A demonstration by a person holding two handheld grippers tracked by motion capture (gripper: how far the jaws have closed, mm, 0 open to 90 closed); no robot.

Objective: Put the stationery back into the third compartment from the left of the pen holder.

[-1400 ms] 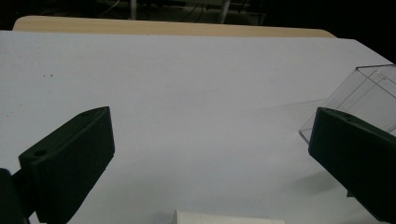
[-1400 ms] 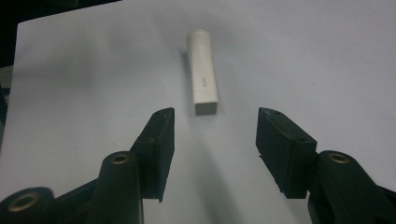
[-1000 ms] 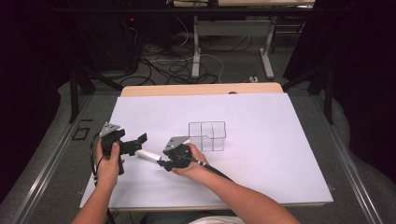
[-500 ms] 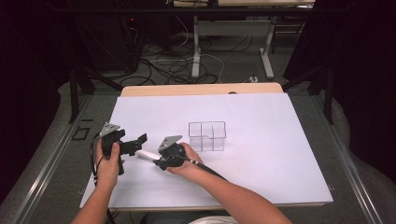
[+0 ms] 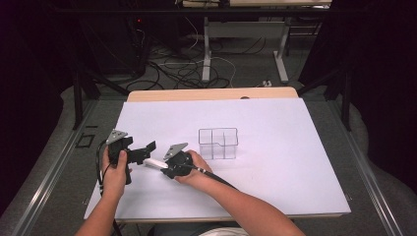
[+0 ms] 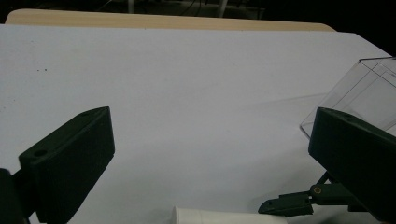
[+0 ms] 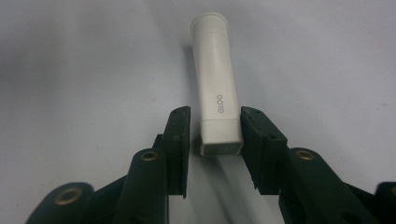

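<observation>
Clear plastic divided box (image 5: pixel 218 143) stands upright on the white table sheet (image 5: pixel 275 172); its compartments look empty. White cylindrical tube marked GLOO (image 7: pixel 217 88) lies flat on the sheet, left of the box. Right gripper (image 7: pixel 214 133) is low, jaws bracketing the tube's square end: right jaw touching, left jaw a small gap off. Left gripper (image 5: pixel 142 152), held just beside, has jaws wide apart, holding nothing.

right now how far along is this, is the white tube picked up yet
Not yet. The right tongs have reached the white tube, one jaw at each side of its end with a gap on one side, so no firm grip. The left tongs are open nearby. The clear box looks empty; lifting remains.
</observation>
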